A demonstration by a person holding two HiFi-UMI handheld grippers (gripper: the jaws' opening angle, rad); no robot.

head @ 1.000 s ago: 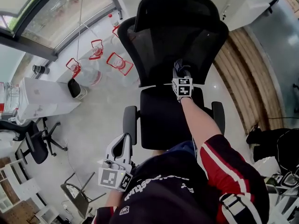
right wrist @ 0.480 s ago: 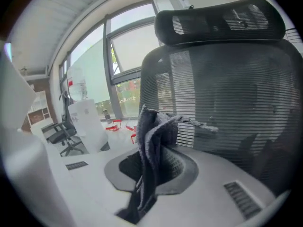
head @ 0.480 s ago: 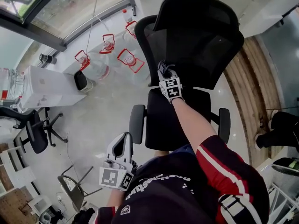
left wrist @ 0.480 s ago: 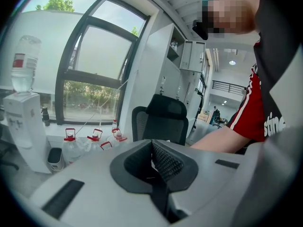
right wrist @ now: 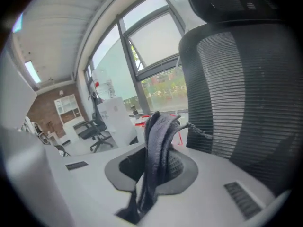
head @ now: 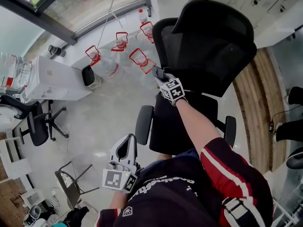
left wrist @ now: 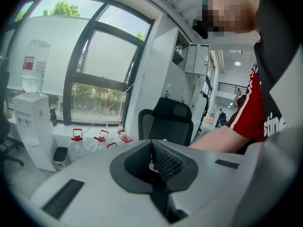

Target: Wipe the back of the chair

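1. Head view: The right gripper (head: 157,74) reached to the left edge of the chair back (head: 208,46), low down, just above the seat (head: 182,122). The left gripper (head: 127,145) hung by the person's body, well apart from the chair. With nothing steadying the chair, a firm push could have swivelled or rolled it away. A stroke this near the edge could also have run off the mesh. Only this view showed both grippers at once, and the water jugs (head: 120,46) on the floor just beside the chair.

2. Left gripper view: The left jaws were pressed together on nothing. The chair stood upright across the room, near the window (left wrist: 94,74). Only here was that gripper seen to be empty and idle.

3. Right gripper view: The right jaws were clamped on a dark folded cloth (right wrist: 158,141), which stood up between them with the mesh just beside it. Whether cloth and mesh touched could not be told. A loose thread at the cloth's top could have snagged on the mesh, and a snag could have dragged the cloth from the jaws. Only this view showed the cloth clearly.
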